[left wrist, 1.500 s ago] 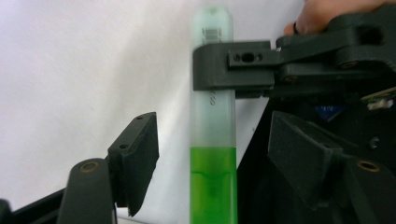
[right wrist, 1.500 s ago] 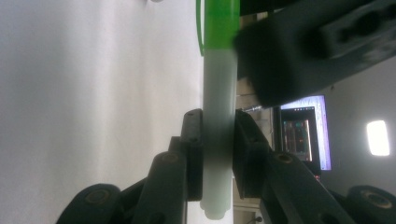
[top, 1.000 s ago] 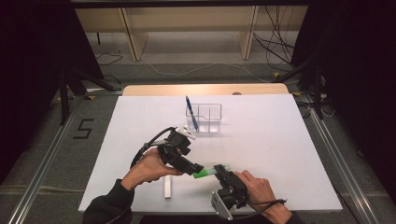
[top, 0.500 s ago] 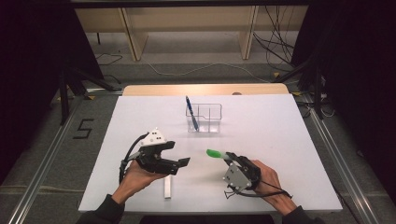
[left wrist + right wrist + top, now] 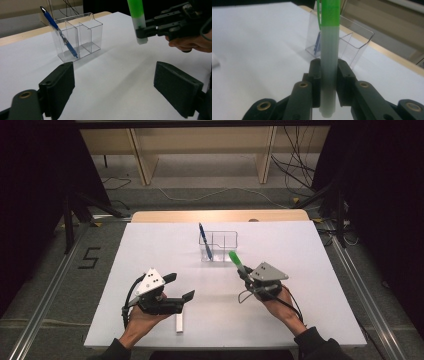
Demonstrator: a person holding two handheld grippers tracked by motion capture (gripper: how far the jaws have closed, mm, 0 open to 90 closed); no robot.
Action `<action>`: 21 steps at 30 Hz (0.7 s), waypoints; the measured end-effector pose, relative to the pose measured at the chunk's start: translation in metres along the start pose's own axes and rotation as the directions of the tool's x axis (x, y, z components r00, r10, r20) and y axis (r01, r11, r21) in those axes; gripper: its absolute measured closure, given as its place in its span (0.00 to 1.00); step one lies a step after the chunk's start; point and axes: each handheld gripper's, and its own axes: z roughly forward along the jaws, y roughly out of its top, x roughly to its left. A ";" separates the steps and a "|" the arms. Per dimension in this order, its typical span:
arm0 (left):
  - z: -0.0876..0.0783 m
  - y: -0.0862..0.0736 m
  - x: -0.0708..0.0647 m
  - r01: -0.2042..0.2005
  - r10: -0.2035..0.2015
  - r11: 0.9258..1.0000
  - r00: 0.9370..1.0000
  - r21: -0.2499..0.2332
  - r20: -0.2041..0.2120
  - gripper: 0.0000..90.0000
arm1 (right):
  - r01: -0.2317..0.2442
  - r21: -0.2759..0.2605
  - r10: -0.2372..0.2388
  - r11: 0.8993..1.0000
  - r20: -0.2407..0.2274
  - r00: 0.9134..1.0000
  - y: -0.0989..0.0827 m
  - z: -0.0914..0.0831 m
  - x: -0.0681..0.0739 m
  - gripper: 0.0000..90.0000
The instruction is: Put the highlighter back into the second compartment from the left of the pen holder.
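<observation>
The right hand-held gripper (image 5: 246,276) is clamped low on the green-capped translucent marker (image 5: 236,260), cap tipped toward twelve o'clock, likely for dropping into the clear plastic divided organiser (image 5: 223,245); the left hand-held gripper (image 5: 178,287), jaws just opening, stands apart, empty.

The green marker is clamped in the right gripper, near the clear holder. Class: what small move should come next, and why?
Probably carry the green marker the short way forward over an empty compartment of the clear holder. The right gripper already grips it with the green cap end raised toward the holder; the blue pen fills the holder's left end, and the left gripper is open and apart.
</observation>
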 end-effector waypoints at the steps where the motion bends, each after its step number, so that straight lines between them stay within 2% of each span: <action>1: -0.001 -0.001 0.001 -0.010 0.010 1.000 1.000 0.008 -0.008 0.18 | -0.036 -0.005 0.036 0.999 -0.005 0.999 0.002 0.003 -0.003 0.86; 5: -0.002 -0.007 0.004 0.006 -0.005 1.000 1.000 0.013 -0.028 0.18 | -0.160 -0.022 0.159 0.987 -0.030 0.987 0.013 0.016 -0.013 0.86; 8: -0.003 -0.011 0.003 0.008 -0.007 1.000 0.999 0.013 -0.037 0.18 | -0.198 -0.033 0.197 0.980 -0.034 0.980 0.020 0.026 -0.017 0.86; 11: -0.004 -0.013 0.000 -0.007 0.007 1.000 0.999 0.004 -0.040 0.17 | -0.225 -0.047 0.224 0.973 -0.035 0.974 0.027 0.035 -0.020 0.86; 13: -0.005 -0.014 -0.001 -0.011 0.011 1.000 0.999 -0.002 -0.034 0.17 | -0.260 -0.054 0.258 0.964 -0.041 0.965 0.032 0.041 -0.022 0.86; 16: -0.005 -0.016 -0.001 -0.014 0.014 1.000 0.999 -0.013 -0.032 0.17 | -0.268 -0.061 0.267 0.961 -0.027 0.963 0.039 0.052 -0.025 0.86; 21: -0.007 -0.018 0.003 -0.013 0.011 1.000 0.999 -0.029 -0.049 0.17 | -0.307 -0.075 0.306 0.949 -0.021 0.952 0.052 0.069 -0.029 0.86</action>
